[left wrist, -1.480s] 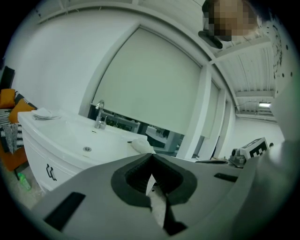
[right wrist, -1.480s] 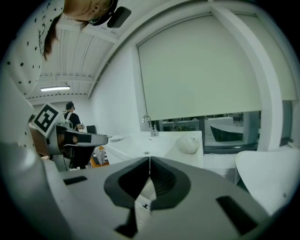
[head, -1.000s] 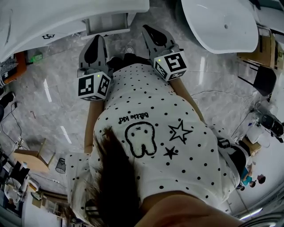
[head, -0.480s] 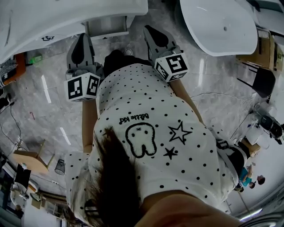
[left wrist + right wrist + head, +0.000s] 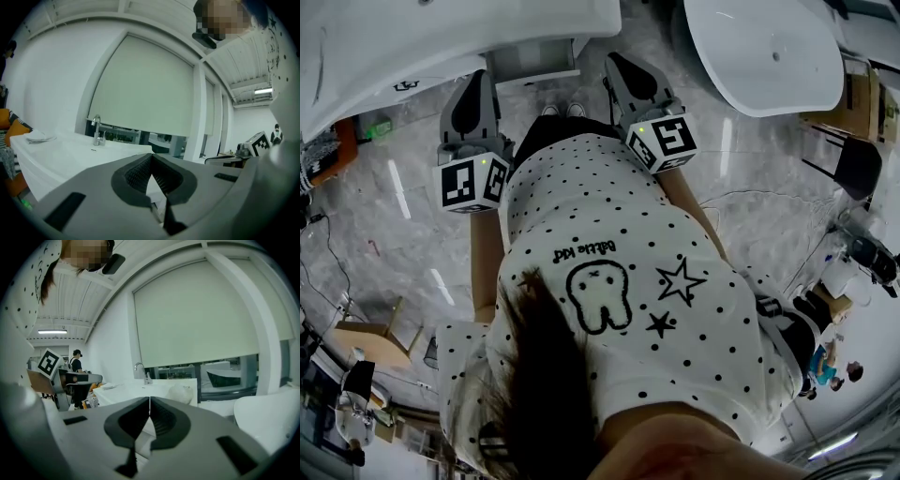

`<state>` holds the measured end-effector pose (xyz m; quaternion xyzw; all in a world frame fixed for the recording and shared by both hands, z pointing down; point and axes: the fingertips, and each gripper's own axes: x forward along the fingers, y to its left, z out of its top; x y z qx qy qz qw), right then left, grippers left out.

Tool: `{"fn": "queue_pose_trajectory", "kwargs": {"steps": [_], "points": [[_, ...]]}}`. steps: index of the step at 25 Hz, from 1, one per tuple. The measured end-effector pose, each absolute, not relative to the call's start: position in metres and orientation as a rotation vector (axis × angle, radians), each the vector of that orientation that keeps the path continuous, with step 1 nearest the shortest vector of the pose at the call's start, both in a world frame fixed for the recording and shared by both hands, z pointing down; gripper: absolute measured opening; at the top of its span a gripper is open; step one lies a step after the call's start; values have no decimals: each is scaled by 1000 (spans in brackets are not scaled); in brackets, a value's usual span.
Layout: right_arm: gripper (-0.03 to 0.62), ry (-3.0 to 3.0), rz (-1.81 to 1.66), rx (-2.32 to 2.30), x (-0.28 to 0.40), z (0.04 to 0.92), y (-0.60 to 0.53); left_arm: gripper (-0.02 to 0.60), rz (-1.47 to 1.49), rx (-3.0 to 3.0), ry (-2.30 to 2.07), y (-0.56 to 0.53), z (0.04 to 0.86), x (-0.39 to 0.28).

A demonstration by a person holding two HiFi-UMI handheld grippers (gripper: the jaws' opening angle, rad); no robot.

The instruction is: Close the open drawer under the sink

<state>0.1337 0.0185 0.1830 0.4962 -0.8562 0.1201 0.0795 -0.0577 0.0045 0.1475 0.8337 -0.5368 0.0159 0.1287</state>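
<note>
Left gripper [image 5: 472,80] moved leftward; jaws together, empty; right gripper [image 5: 620,64] likewise.

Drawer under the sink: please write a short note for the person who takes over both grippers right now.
Left gripper: jaws together, nothing held.
Right gripper: jaws together, nothing held.
Drawer: sticks out from under the sink counter, just ahead of both grippers; no contact is visible.
Done: nothing that shows.
Left: push the drawer front in until it sits flush, probably with the shut jaw tips.
</note>
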Motion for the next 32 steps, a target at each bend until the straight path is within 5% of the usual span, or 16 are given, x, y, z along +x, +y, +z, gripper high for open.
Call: {"fn": "queue_pose_trajectory", "kwargs": {"steps": [32], "points": [[15, -2533, 359, 1435, 115, 192, 9, 5, 119, 2346, -1481, 9, 184, -67]]}}
